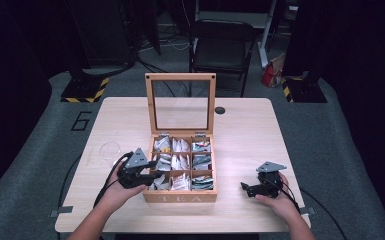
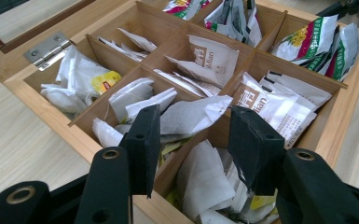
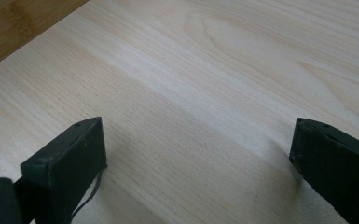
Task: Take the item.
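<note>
The left gripper [image 2: 193, 140] hangs with jaws half apart, gripping nothing; a white tea sachet [image 2: 191, 116] in the tea box [image 2: 340, 116] lies crosswise just ahead between them. The right gripper [image 3: 198, 158] gapes over bare tabletop [image 3: 214, 70].

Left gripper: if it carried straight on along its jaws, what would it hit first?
Probably the white tea bag lying across a divider in the wooden tea box, directly between the half-open jaws of the left gripper; depth is unclear.

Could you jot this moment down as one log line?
left claw: open over tea box, above white packet | right claw: open, over bare table
</note>
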`<state>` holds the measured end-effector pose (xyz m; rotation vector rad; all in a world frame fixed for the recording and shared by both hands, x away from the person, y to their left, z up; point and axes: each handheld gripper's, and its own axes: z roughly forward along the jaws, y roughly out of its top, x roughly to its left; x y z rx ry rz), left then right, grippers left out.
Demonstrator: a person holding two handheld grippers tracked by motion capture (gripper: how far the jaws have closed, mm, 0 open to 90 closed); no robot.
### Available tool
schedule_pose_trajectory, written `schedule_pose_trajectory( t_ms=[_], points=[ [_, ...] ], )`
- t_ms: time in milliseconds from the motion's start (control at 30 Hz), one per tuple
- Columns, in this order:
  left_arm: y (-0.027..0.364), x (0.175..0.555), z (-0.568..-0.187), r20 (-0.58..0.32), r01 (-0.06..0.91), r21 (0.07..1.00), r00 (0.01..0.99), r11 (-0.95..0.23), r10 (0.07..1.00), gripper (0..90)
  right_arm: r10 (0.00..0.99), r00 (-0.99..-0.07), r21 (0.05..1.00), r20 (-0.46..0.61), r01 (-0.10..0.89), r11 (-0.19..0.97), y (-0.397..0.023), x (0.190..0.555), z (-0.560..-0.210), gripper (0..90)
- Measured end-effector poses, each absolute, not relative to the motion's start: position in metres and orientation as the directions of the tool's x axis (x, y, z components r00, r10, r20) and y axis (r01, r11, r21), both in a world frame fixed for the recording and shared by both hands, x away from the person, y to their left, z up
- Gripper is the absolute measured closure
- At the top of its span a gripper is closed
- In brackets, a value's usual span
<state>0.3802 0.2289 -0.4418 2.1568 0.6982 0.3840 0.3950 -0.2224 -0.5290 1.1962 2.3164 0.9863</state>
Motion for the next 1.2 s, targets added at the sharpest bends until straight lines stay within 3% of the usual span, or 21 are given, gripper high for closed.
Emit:
schedule_pose_trajectory(
  t_ms=[733,1200],
  points=[
    [0.214,0.385,-0.445,0.050,0.325,0.785,0.815,-0.528,0.577,57.0,0.815,-0.579,0.718,0.008,0.571,0.398,-0.222,0.395,-0.529,2.9],
    [0.210,0.386,-0.445,0.057,0.322,0.788,0.811,-0.525,0.583,65.9,0.814,-0.581,0.719,0.006,0.568,0.400,-0.222,0.395,-0.529,2.9]
  ],
)
